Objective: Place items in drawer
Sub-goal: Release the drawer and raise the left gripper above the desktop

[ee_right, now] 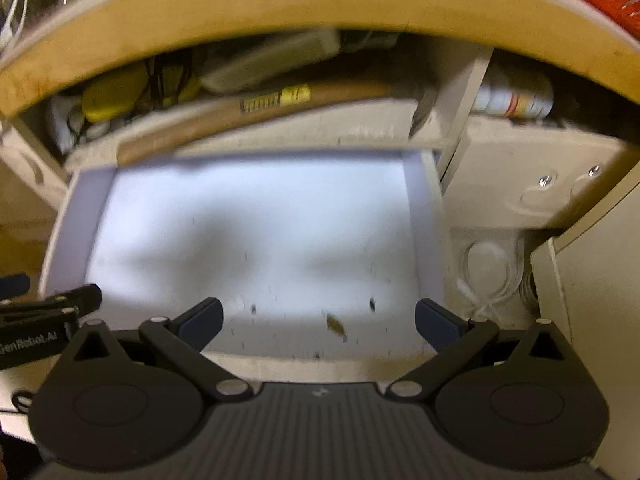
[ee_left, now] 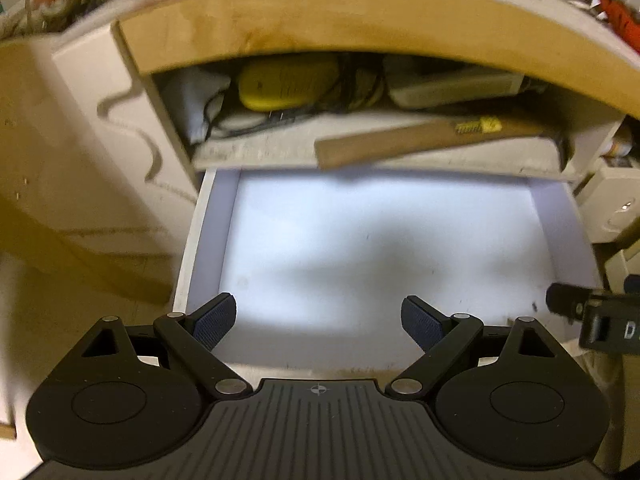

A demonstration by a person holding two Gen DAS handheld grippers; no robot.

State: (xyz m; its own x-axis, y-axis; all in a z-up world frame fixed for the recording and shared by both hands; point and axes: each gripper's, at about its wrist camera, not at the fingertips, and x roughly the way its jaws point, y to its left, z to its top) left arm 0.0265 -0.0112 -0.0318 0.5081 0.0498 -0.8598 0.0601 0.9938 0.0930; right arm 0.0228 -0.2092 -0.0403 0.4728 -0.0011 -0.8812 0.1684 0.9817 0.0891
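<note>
Hovering over the drawer (ee_left: 224, 240), left claw (ee_left: 319, 322) and right claw (ee_right: 319, 320), both wide apart, holding nothing.

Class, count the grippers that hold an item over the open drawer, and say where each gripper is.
0. The left gripper hangs open and bare over the white drawer's front edge; the right gripper is open and bare beside it, on its right.

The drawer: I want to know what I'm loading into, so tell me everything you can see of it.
The drawer is pulled out beneath a cluttered shelf and open. It is a shallow white box that looks like painted wood or laminate, with low side walls and a flat, brightly lit floor. No items lie in it, only small dark specks and a brownish scrap near the front. Both grippers hover open above its front edge, touching nothing.
</note>
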